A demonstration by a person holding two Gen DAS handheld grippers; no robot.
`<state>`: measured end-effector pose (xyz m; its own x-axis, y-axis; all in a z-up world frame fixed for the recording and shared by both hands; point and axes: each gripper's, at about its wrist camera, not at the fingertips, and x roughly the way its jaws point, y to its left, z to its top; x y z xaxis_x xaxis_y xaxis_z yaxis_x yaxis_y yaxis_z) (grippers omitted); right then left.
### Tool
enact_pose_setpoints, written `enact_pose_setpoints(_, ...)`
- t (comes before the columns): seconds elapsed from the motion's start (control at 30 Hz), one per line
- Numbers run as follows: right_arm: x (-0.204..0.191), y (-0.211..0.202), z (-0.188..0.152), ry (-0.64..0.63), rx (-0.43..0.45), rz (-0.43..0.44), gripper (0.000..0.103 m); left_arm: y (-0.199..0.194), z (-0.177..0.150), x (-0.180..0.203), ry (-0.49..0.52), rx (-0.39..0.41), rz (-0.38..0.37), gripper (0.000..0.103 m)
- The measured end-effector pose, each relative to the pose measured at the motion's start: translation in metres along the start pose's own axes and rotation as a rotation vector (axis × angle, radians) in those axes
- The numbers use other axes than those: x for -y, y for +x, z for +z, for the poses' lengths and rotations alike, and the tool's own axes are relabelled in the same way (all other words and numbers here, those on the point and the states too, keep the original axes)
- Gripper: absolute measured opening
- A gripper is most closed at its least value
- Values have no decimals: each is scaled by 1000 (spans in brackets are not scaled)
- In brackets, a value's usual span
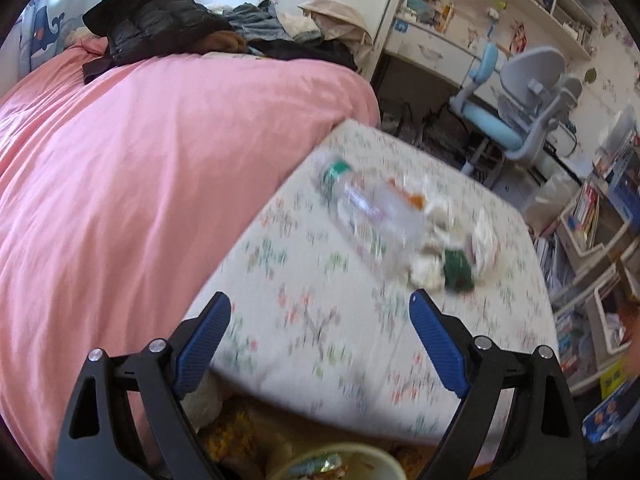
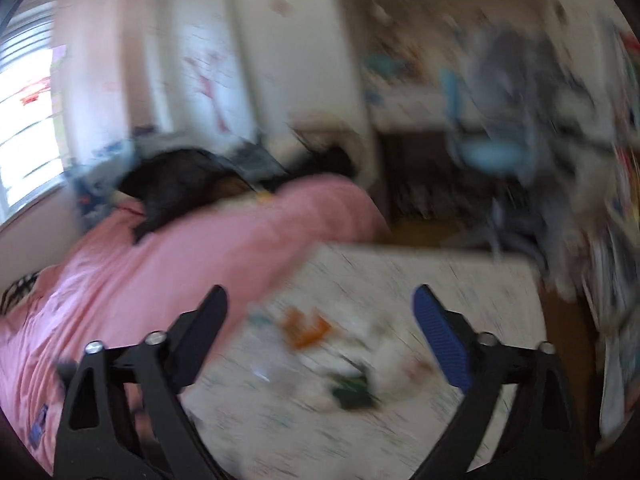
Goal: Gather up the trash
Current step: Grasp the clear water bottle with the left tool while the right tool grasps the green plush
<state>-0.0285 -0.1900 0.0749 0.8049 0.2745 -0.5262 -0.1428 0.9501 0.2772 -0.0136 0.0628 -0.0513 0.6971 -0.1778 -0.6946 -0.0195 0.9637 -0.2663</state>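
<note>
Left gripper (image 1: 320, 316): its two blue-padded fingers stand wide apart and hold nothing; it hangs above the near part of the table.
Right gripper (image 2: 320, 312): the jaws are also apart, with nothing pressed between the pads; this view is strongly blurred.
Table (image 1: 304, 320): covered with a white cloth with a small flower pattern; it stands just beside the bed.
Trash pile (image 1: 440, 240): lies on the far right part of the table, well ahead of the left gripper; in the right wrist view it lies between and just ahead of the fingers.
Plastic bottle (image 1: 360, 200): clear, lying on its side with a green band near one end, touching the pile.
Crumpled paper (image 1: 428, 268): white pieces, next to a dark green piece (image 1: 458, 272) and an orange scrap (image 1: 416, 199).
Bed (image 1: 140, 180): pink cover, with dark clothes (image 1: 152, 28) heaped at its far end.
Cup (image 1: 340, 464): at the bottom edge below the left gripper, with wrappers inside.
Desk chair (image 1: 516, 100): grey and light blue, behind the table.
</note>
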Motion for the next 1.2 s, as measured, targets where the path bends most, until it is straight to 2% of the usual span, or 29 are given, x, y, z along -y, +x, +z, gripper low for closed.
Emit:
enact_pose_setpoints(0.1, 30, 30, -16, 95, -137, 69, 65, 17, 24, 5, -43, -11, -47, 87)
enact_pose_setpoints(0.13, 32, 38, -21, 110, -175, 96, 65, 21, 30, 8, -57, -19, -69, 87)
enact_pose_setpoints(0.23, 23, 50, -28, 52, -219, 96, 64, 43, 55, 26, -68, -40, -121, 87)
enact_pose_setpoints(0.33, 20, 64, -32, 10, -257, 79, 64, 70, 71, 44, -46, -78, -69, 87)
enact_pose_setpoints(0.47, 24, 83, -40, -2, -325, 64, 64, 111, 81, 60, 10, -153, 63, 87)
enact_pose_setpoints(0.53, 22, 96, -46, -16, -363, 71, 64, 127, 81, 63, 28, -194, 97, 87)
enact_pose_setpoints(0.67, 9, 130, -66, -50, -477, 148, 64, 148, 75, 61, 82, -280, 107, 86)
enact_pose_setpoints(0.73, 6, 141, -70, -51, -498, 161, 64, 152, 74, 59, 126, -302, 110, 74)
enact_pose_setpoints(0.9, 8, 161, -70, -46, -481, 111, 64, 151, 79, 47, 219, -332, 88, 58)
enact_pose_setpoints(1.13, 17, 181, -74, -42, -514, 54, 64, 149, 77, 51, 302, -327, 56, 56)
enact_pose_setpoints(1.17, 19, 180, -75, -40, -513, 49, 60, 149, 76, 52, 303, -327, 49, 56)
enact_pose_setpoints(1.2, 21, 179, -75, -38, -509, 44, 48, 149, 76, 52, 300, -328, 38, 56)
